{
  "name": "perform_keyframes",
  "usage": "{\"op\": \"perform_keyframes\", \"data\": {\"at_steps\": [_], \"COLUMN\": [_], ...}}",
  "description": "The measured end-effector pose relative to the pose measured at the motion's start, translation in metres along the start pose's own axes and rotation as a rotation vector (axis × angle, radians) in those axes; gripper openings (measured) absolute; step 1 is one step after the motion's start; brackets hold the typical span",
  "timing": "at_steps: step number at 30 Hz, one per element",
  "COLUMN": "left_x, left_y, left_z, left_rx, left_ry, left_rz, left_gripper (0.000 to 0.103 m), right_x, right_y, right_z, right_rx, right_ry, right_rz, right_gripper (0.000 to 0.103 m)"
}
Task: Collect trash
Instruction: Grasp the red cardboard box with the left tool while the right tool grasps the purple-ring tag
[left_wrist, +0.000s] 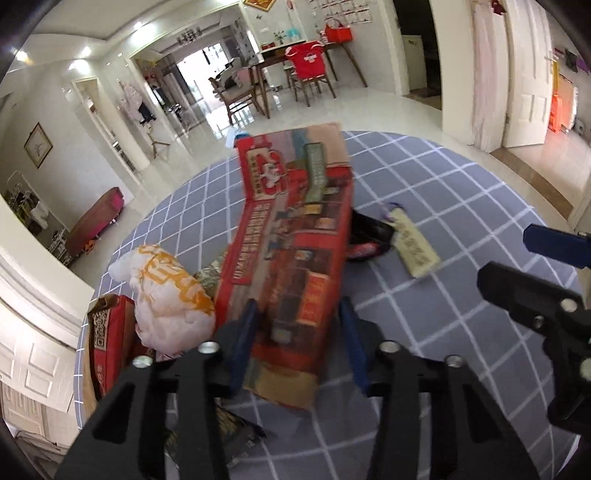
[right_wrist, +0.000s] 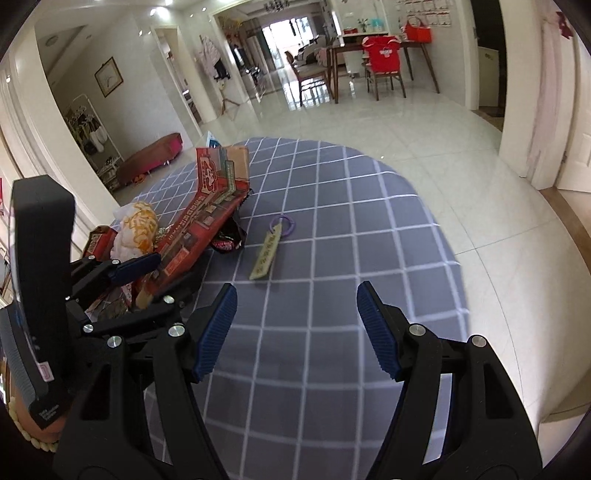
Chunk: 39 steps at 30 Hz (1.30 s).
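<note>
the left hand-held gripper (left_wrist: 297, 343) is seen with a long red printed bag (left_wrist: 295, 236) between its blue pads (left_wrist: 243, 343); the left pad lies against the bag's edge while a narrow gap seems to remain at the right pad, so a firm clamp cannot be confirmed and the jaws are taken as still apart around it. the right hand-held gripper (right_wrist: 297, 332) is held with its jaws wide apart over bare cloth and nothing is carried in it. the trash is gathered on the grey checked cloth of the counter (right_wrist: 369, 229), mostly toward its left side. one red printed bag is counted, lifted at its near end; one crumpled white bag with orange print (left_wrist: 166, 295) beside it; one red carton with a code square (left_wrist: 107, 332) at the far left; one dark wrapper (right_wrist: 227, 243) partly hidden under the bag; one pale tag with a purple ring (right_wrist: 267, 253) lying apart. further scraps under the gripper cannot be counted. no bin is shown, so the collecting is judged to be at an early stage, with every piece left to remove.
</note>
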<state>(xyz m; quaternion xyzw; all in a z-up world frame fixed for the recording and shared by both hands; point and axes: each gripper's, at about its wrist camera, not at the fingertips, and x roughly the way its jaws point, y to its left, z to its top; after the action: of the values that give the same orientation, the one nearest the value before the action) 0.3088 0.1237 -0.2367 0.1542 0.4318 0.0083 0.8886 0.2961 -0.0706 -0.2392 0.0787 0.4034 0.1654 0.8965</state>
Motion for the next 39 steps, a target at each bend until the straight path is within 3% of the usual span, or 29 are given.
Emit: {"op": "perform_keyframes", "data": {"at_steps": [6, 11, 14, 16, 18, 19, 23, 30, 39], "left_x": [-0.008, -0.026, -0.035, -0.042, -0.052, -0.058, -0.073, -0.112, -0.162], "left_y": [0.019, 0.030, 0.035, 0.038, 0.037, 0.039, 0.049, 0.058, 0.027], "left_z": [0.004, 0.003, 0.003, 0.003, 0.005, 0.006, 0.003, -0.001, -0.006], "left_rx": [-0.063, -0.115, -0.130, -0.136, -0.144, -0.154, -0.208, -0.265, -0.258], "left_ry": [-0.046, -0.108, -0.130, -0.152, -0.179, -0.186, -0.208, -0.283, -0.353], "left_rz": [-0.040, -0.048, -0.042, -0.029, 0.006, 0.005, -0.032, -0.068, -0.154], "left_gripper": [0.033, 0.028, 0.024, 0.017, 0.011, 0.010, 0.009, 0.009, 0.009], "right_x": [0.030, 0.048, 0.054, 0.055, 0.055, 0.056, 0.048, 0.006, -0.060], "right_y": [0.012, 0.023, 0.032, 0.038, 0.042, 0.044, 0.041, 0.028, 0.003], "right_z": [0.013, 0.022, 0.026, 0.024, 0.022, 0.021, 0.016, 0.014, 0.001], "right_rx": [-0.028, -0.073, -0.116, -0.166, -0.200, -0.210, -0.209, -0.134, -0.033], "right_ry": [0.056, 0.083, 0.104, 0.109, 0.108, 0.107, 0.082, 0.009, -0.086], "right_rz": [0.016, -0.031, -0.057, -0.094, -0.111, -0.111, -0.078, 0.013, 0.090], "right_gripper": [0.054, 0.038, 0.034, 0.031, 0.019, 0.018, 0.001, 0.000, 0.000]}}
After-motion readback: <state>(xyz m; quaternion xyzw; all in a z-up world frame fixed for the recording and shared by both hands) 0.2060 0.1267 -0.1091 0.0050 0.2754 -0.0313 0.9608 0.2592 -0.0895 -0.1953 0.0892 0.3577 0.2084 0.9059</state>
